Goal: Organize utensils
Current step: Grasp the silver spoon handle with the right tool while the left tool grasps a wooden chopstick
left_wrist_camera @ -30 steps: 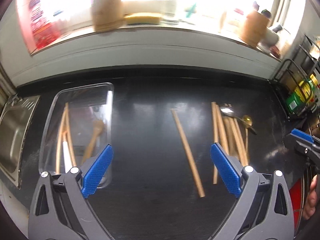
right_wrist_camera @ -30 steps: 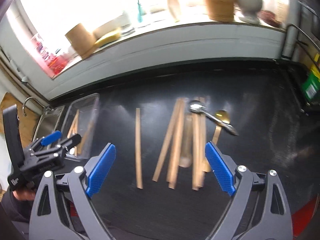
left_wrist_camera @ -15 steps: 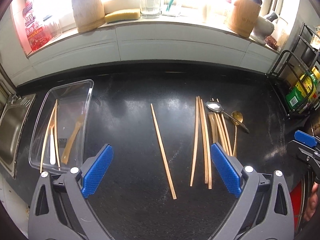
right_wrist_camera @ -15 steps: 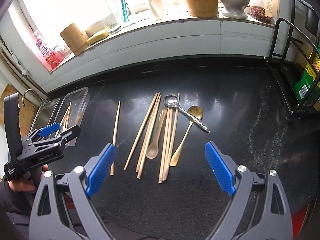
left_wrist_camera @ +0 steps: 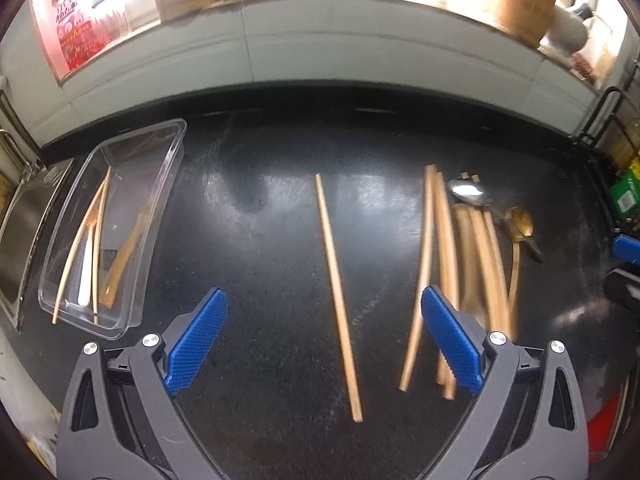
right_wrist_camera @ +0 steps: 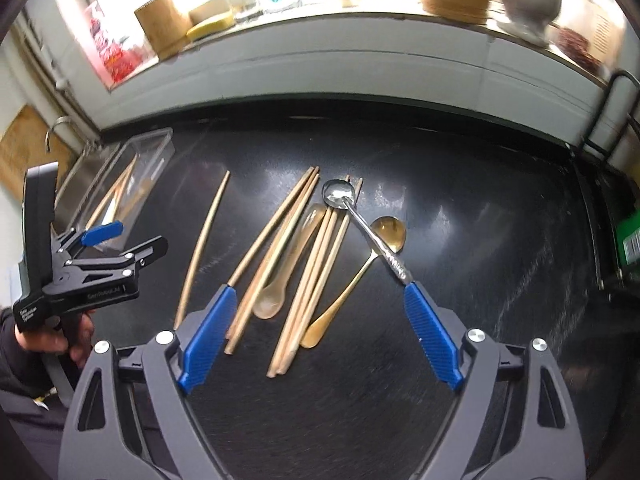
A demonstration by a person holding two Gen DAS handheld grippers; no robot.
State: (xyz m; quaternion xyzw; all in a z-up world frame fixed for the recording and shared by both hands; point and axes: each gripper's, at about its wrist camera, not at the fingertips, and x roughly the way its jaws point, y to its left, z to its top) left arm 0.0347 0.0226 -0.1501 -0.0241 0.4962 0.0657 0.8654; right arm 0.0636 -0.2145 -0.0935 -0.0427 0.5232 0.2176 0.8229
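Note:
A single wooden chopstick (left_wrist_camera: 336, 280) lies on the black counter below and between the fingers of my left gripper (left_wrist_camera: 324, 296), which is open and holds nothing. To its right lie a bundle of chopsticks (left_wrist_camera: 444, 240) and spoons. My right gripper (right_wrist_camera: 320, 290) hangs over that bundle; its jaws are closing, wide apart, and the pads touch nothing. Under it lie a steel spoon (right_wrist_camera: 368, 232), a gold spoon (right_wrist_camera: 388, 230) and a pale wooden spoon (right_wrist_camera: 280, 280). A clear plastic tray (left_wrist_camera: 168, 184) at the left holds chopsticks and a wooden spoon.
A steel sink (left_wrist_camera: 20, 232) borders the tray on the left. A wire rack with a green box (left_wrist_camera: 628, 196) stands at the counter's right end. The white sill (left_wrist_camera: 320, 32) behind carries wooden holders, a sponge and bottles. A hand (right_wrist_camera: 52, 340) holds the left gripper.
Both grippers have sunk toward the counter, so the utensils look larger. The right view has rolled and its jaws stand slightly narrower. No utensil has moved.

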